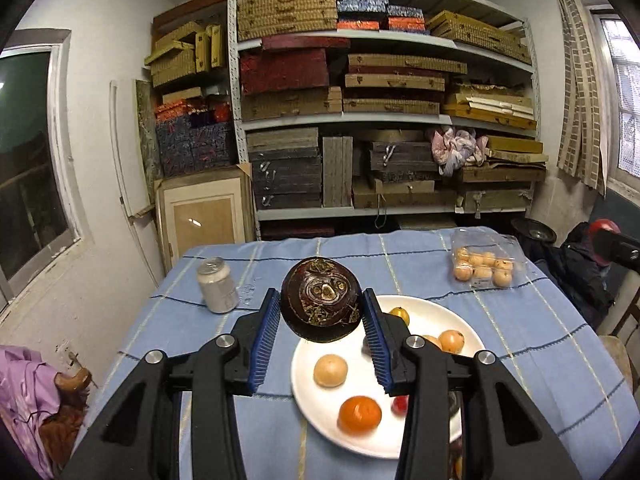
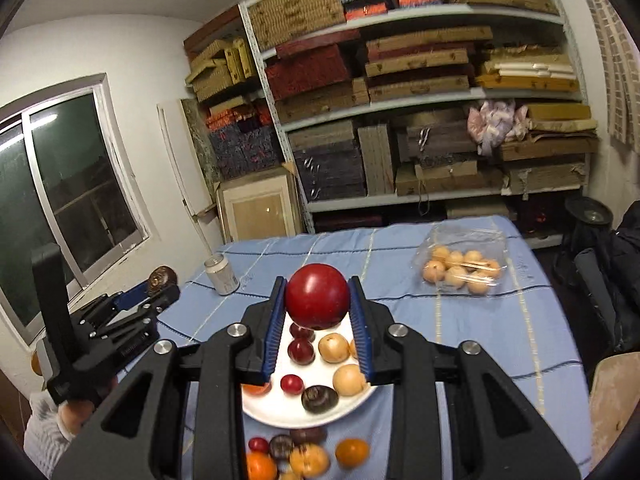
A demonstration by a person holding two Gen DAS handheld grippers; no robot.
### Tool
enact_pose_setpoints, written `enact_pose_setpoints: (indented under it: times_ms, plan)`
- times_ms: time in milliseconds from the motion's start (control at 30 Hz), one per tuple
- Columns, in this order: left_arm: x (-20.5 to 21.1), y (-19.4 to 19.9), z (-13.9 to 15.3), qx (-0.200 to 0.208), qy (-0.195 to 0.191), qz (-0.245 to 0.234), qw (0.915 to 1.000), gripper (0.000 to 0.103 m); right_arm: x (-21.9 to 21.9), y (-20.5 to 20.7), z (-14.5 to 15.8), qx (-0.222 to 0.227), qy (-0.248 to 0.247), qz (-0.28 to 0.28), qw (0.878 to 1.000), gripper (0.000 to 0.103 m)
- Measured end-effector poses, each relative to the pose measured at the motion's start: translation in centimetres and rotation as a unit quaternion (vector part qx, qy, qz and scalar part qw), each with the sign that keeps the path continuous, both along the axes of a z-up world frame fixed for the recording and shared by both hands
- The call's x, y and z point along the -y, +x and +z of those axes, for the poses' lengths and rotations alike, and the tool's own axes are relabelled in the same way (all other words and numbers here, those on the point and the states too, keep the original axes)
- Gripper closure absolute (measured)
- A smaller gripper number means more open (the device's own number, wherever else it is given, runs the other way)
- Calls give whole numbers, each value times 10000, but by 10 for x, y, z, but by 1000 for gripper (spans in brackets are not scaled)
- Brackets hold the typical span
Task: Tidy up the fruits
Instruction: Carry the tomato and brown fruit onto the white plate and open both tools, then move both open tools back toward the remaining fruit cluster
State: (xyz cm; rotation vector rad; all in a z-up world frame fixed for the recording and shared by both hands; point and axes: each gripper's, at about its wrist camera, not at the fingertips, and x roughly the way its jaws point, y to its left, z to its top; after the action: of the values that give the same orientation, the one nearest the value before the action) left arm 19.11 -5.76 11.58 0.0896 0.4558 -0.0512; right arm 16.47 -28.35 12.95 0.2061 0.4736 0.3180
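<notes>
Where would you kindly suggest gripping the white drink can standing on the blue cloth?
Grip the white drink can across the middle of its round side wall, coming level from the near side. It stands upright with bare tablecloth around it, so the straight sides offer parallel faces.

Two grippers show: the left [image 1: 320, 316] holds one dark round fruit [image 1: 319, 300], the right [image 2: 318, 300] one red fruit [image 2: 317, 298]. One white plate [image 2: 352, 404] sits at lower centre of the right view, with at least seven fruits on it. About six more lie on the cloth below it. One can [image 1: 217, 285] stands left. One clear bag [image 2: 464, 258], upper right, holds about eight pale fruits.
</notes>
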Motion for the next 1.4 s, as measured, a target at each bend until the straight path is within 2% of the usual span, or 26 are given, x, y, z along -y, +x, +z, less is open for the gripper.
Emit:
enact_pose_setpoints:
  times_ms: [200,367,600,733,767,833,900,1000,1067,1133,1233,1333,1400]
  plan:
    - [12,50,-48,-579,-107,-91,9982,61,-34,69,-66,-817,-350,202,9958,73]
    - [13,82,-87,-992,-186,-152,9948,61,-55,103,-115,-1342,-687,281,9882,73]
    - [9,104,-116,-1308,-243,-151,9910,61,-66,118,-138,-1519,-842,312,9843,72]
    - [10,100,-118,-1250,-146,-109,9920,60,-70,120,-139,-1493,-932,279,9840,68]
    - [11,99,-117,-1239,-128,-115,9922,60,-70,119,-137,-1485,-932,277,9841,61]
    - [12,93,-112,-1174,-103,-108,9930,49,-70,116,-135,-1450,-904,271,9849,51]
    - [13,84,-105,-1011,-49,-83,9948,43,-69,109,-128,-1357,-879,267,9865,51]
    - [17,66,-93,-840,79,-106,9964,43,-63,91,-111,-1197,-816,245,9892,50]
    - [18,54,-84,-722,125,-101,9973,40,-58,77,-100,-1096,-746,230,9909,47]
    - [18,34,-72,-520,145,-91,9985,32,-51,58,-88,-942,-660,187,9932,42]
    - [18,1,-55,-213,214,-62,9995,29,-38,22,-72,-679,-482,117,9965,34]
    - [21,-28,-43,-46,280,-93,9996,27,-27,-11,-65,-509,-339,32,9981,31]
    - [22,-50,-37,62,311,-116,9994,18,-19,-34,-66,-437,-227,-70,9988,28]
